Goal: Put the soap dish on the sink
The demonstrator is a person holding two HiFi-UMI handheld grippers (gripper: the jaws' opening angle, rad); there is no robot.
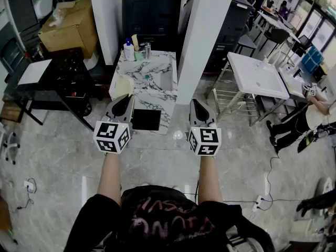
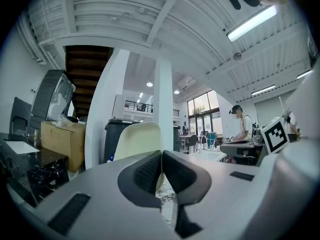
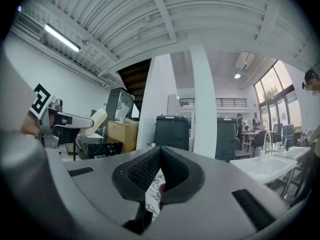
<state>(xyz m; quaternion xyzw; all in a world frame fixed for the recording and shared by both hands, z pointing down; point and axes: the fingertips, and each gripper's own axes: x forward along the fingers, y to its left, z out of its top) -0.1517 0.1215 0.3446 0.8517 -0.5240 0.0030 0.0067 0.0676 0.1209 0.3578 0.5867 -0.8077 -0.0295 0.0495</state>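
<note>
A pale cream soap dish (image 1: 121, 85) is pinched by its edge in my left gripper (image 1: 127, 97), held level just above the near left corner of the marble sink counter (image 1: 132, 67). In the left gripper view the dish (image 2: 136, 140) stands up behind the closed jaws of the left gripper (image 2: 161, 154). My right gripper (image 1: 194, 102) is level beside the counter's right side, its jaws together with nothing in them (image 3: 160, 152). From the right gripper view the dish (image 3: 94, 121) shows far left.
Bottles (image 1: 129, 50) stand at the back of the counter. A white pillar (image 1: 206, 30) rises right of it and a black cabinet (image 1: 151, 9) behind. A cardboard box (image 1: 68, 24), a black table (image 1: 52, 77) and a white basin on a metal frame (image 1: 257, 75) flank the spot.
</note>
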